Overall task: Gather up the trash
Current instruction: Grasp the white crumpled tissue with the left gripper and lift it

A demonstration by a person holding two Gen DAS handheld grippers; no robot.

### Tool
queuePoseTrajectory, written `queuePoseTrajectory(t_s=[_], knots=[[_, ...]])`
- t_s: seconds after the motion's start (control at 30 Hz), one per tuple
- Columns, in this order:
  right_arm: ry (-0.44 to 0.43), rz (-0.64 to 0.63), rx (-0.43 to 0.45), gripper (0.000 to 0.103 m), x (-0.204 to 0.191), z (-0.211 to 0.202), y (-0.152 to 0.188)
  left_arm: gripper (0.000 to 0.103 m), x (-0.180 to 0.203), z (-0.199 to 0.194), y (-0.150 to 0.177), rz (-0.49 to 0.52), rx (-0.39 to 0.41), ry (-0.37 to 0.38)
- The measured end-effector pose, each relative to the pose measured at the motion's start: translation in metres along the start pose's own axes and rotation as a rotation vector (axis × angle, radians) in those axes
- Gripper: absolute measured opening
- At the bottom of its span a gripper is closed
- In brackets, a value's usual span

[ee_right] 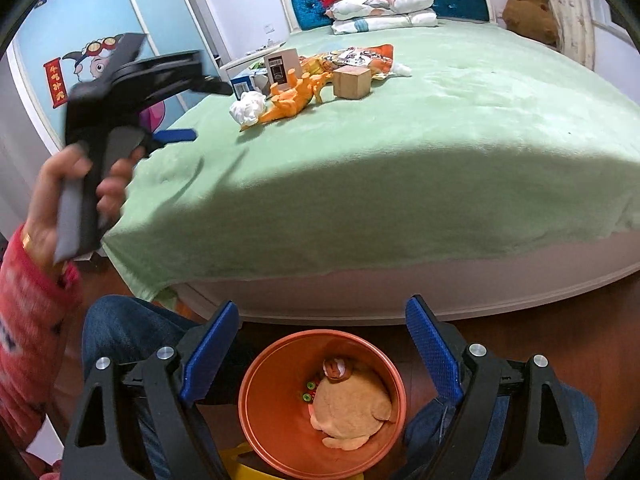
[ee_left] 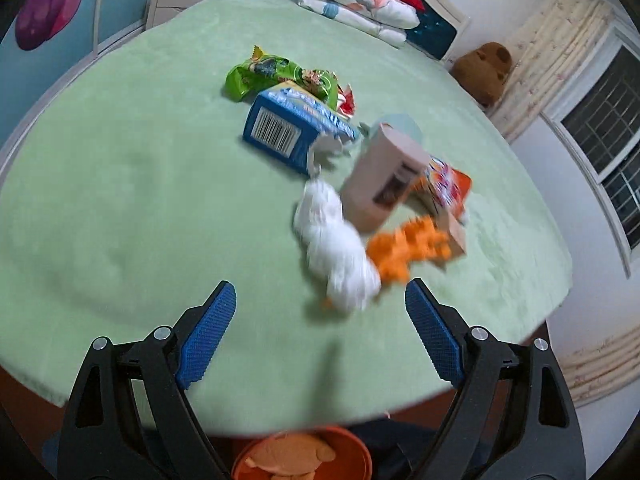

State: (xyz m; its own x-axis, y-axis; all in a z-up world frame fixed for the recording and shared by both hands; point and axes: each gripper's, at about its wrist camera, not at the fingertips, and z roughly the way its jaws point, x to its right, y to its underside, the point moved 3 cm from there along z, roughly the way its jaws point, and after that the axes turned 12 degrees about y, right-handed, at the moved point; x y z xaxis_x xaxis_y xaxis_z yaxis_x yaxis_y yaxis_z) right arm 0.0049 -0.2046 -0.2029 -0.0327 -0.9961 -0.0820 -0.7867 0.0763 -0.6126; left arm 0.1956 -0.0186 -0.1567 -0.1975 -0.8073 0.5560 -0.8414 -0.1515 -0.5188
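Observation:
A crumpled white paper wad (ee_left: 336,248) lies on the green bed (ee_left: 120,200), just ahead of my open, empty left gripper (ee_left: 320,300). It also shows in the right wrist view (ee_right: 249,108). Behind it lie a blue carton (ee_left: 292,124), a green snack bag (ee_left: 276,74), a beige box (ee_left: 384,176), an orange wrapper (ee_left: 444,188) and an orange toy dinosaur (ee_left: 404,248). My right gripper (ee_right: 322,320) is open and empty above an orange bin (ee_right: 280,420) on the floor. The bin holds a tan crumpled piece (ee_right: 352,412).
A wooden block (ee_right: 352,82) sits by the dinosaur (ee_right: 296,98). Pillows (ee_right: 380,4) and a brown plush (ee_right: 528,4) are at the headboard. The left gripper's body and the hand holding it (ee_right: 116,128) hang over the bed's left corner. My knees in jeans (ee_right: 132,328) flank the bin.

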Motion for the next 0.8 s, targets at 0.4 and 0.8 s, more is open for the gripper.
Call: queuePoseTrajectory(t_s=[0.4, 0.8], knots=[[0.013, 0.031, 0.015, 0.084, 0.011, -0.009, 0.006, 0.043, -0.007, 0.053, -0.021, -0.013, -0.091, -0.09], [0.006, 0.047, 0.022, 0.084, 0.013, -0.01, 0.005, 0.033, -0.009, 0.028, -0.016, -0.015, -0.066, 0.014]])
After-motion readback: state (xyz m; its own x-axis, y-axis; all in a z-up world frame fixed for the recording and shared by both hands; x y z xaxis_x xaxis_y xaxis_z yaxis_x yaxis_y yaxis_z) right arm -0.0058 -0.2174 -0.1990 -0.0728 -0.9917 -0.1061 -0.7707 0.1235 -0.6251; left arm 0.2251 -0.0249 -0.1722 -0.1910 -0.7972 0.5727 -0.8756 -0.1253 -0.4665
